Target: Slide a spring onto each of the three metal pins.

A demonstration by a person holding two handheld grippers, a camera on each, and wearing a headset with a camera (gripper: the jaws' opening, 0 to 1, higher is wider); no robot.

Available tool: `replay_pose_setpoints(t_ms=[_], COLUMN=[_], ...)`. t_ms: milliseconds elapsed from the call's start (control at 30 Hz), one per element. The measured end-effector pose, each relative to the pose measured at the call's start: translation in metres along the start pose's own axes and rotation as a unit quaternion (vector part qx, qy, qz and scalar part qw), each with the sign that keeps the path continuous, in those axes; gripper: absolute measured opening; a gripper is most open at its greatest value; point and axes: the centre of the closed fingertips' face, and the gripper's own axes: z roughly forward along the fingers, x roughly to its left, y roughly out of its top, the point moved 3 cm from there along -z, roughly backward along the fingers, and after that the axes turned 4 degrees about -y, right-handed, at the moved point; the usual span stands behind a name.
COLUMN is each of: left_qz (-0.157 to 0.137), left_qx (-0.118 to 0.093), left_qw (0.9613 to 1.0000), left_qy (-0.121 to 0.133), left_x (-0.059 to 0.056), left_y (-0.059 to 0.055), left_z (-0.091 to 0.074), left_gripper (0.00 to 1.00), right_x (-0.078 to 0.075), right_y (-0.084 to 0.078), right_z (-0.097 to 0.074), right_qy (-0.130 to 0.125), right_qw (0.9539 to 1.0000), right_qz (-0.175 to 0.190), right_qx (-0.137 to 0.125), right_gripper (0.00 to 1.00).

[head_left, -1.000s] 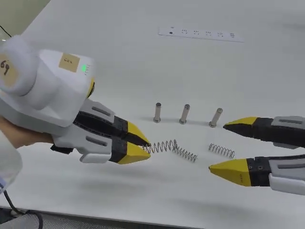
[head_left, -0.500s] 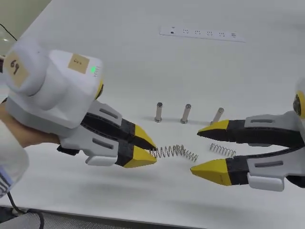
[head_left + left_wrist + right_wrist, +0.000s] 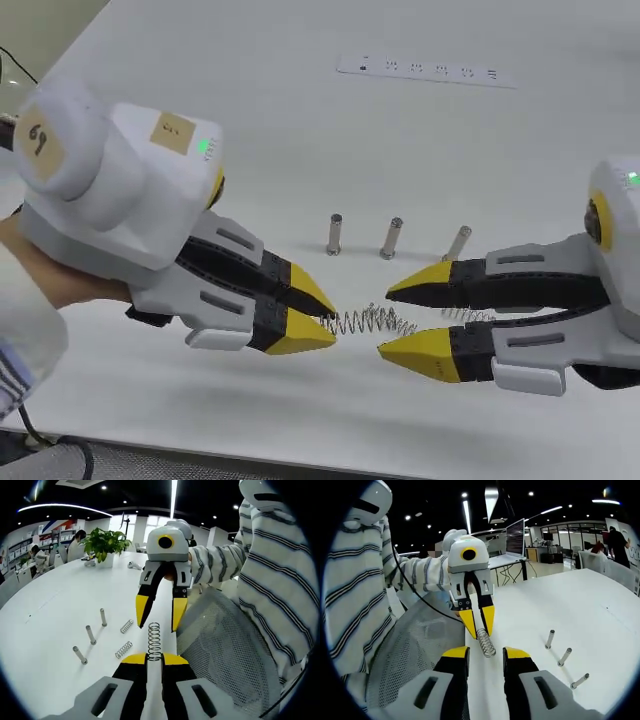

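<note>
My left gripper [image 3: 322, 315] is shut on one end of a wire spring [image 3: 372, 320], which it holds level above the white table. My right gripper [image 3: 386, 320] faces it from the right, open, with the spring's free end between its yellow fingertips [image 3: 400, 288]. In the left gripper view the spring [image 3: 154, 640] rises from my shut left gripper [image 3: 154, 658] toward the open right gripper [image 3: 159, 624]. The right gripper view has the spring [image 3: 485, 643] just above my own open right gripper [image 3: 486, 653]. Three upright metal pins [image 3: 334, 234], [image 3: 391, 238], [image 3: 456, 243] stand bare in a row behind.
Two loose springs [image 3: 126, 626], [image 3: 123, 649] lie on the table near the pins; one spring [image 3: 466, 315] shows partly behind the right gripper. A white power strip [image 3: 428, 71] lies at the far side. A mesh chair [image 3: 225, 645] stands by the table's near edge.
My right gripper has moved left, staying open, until its tips flank the spring's free end. The left gripper has shifted slightly right and still holds the spring.
</note>
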Motion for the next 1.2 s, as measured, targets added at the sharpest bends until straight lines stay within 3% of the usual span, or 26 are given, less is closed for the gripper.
replay_pose_setpoints(t_ms=[500,767,1200], left_qz=[-0.001,-0.003,0.003], left_qx=[-0.004,-0.005,-0.030], left_qw=[0.9999,0.9999,0.9995], left_qy=[-0.013,-0.013,-0.013], left_x=[-0.0051,-0.0064,-0.0051], left_y=[0.0017,0.0013,0.0027], left_z=[0.0022,0.0028,0.0091], left_gripper=[0.03,0.03,0.03], right_x=[0.0024,0.0031,0.0025], right_y=[-0.0041,-0.0024,0.0014], right_z=[0.0025,0.0013,-0.0028], right_qy=[0.013,0.025,0.030], right_qw=[0.9994,0.9987,0.9961], right_qz=[-0.026,-0.037,-0.056], right_qx=[0.016,0.026,0.062], right_gripper=[0.10,0.09,0.08])
